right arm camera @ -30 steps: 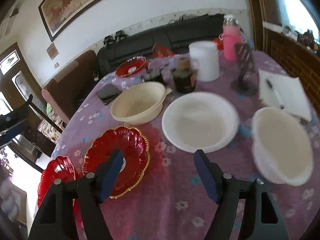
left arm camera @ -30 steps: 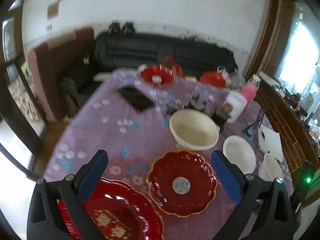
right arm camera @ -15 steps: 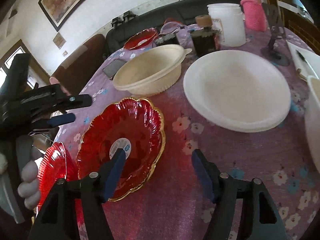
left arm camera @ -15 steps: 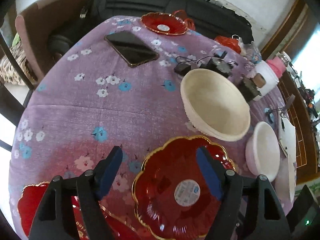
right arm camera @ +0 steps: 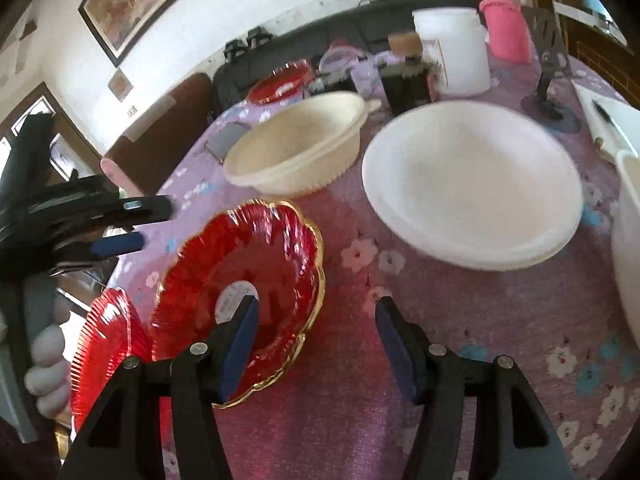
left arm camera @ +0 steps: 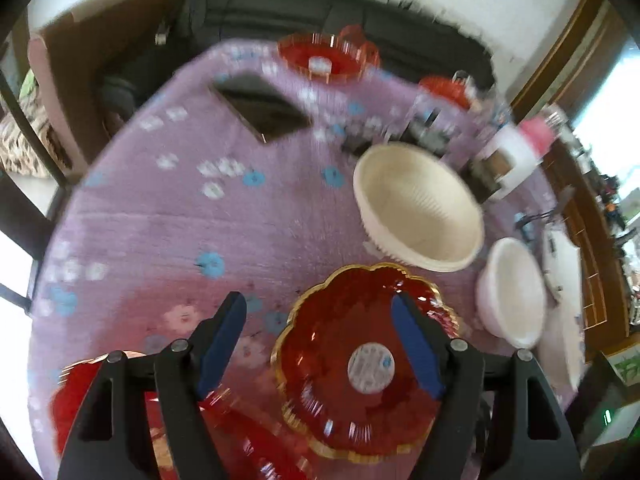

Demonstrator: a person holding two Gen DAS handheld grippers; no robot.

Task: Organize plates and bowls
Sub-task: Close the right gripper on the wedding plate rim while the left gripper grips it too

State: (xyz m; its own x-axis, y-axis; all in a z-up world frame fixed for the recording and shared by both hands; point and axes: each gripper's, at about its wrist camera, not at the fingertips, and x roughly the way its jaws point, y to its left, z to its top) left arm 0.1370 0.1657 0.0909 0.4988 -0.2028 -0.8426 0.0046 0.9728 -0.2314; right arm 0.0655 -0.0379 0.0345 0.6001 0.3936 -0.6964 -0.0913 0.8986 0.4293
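Two grippers, red plate (right arm camera: 260,264) rim between jaws

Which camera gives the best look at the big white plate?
The right wrist view: the big white plate fills the upper right, its whole rim visible though blurred. The left wrist view catches only a squeezed, blurred sliver of it at the right edge, behind a small white bowl.

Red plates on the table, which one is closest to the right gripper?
The gold-rimmed red plate with the round sticker, right under the right gripper.
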